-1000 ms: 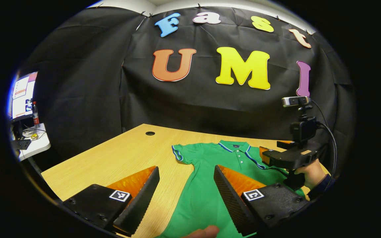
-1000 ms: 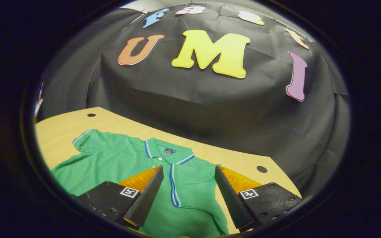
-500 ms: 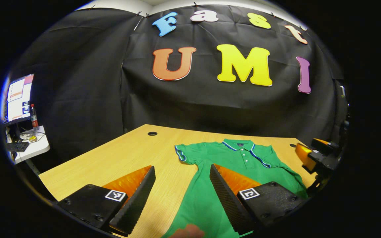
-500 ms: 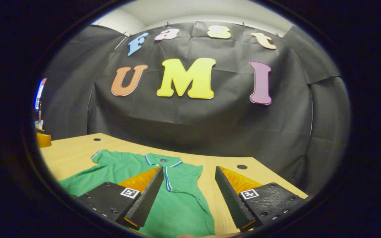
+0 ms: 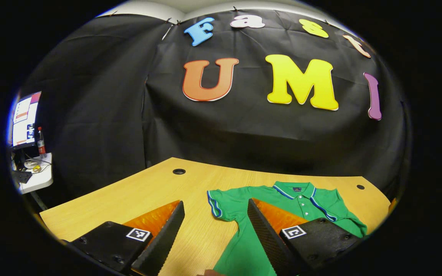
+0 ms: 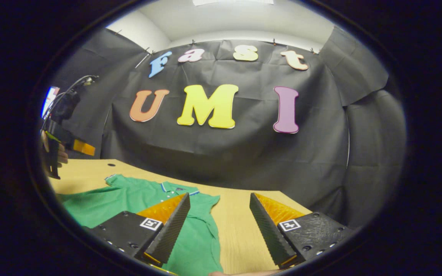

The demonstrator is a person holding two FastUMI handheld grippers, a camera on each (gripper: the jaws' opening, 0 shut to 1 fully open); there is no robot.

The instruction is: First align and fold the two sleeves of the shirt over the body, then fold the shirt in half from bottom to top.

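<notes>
1. Both grippers have drawn back from the polo shirt since a second ago; the right gripper, then over the collar, now looks along the worktop's right part with bare wood between its fingers.
2. Worktop: light wood, carrying the green polo shirt, which lies flat, collar toward the back edge.
3. Sleeves: the left sleeve lies spread outward, unfolded; the right one appears already turned over the body.
4. Left gripper: fingers spread, holding nothing, poised above the near edge, just short of the left sleeve.
5. Right gripper: fingers spread, empty.
6. Step in hand, as I judge it: the left sleeve fold. Next calls for lowering the left fingers onto the sleeve cuff, pinching it, carrying it across.
</notes>
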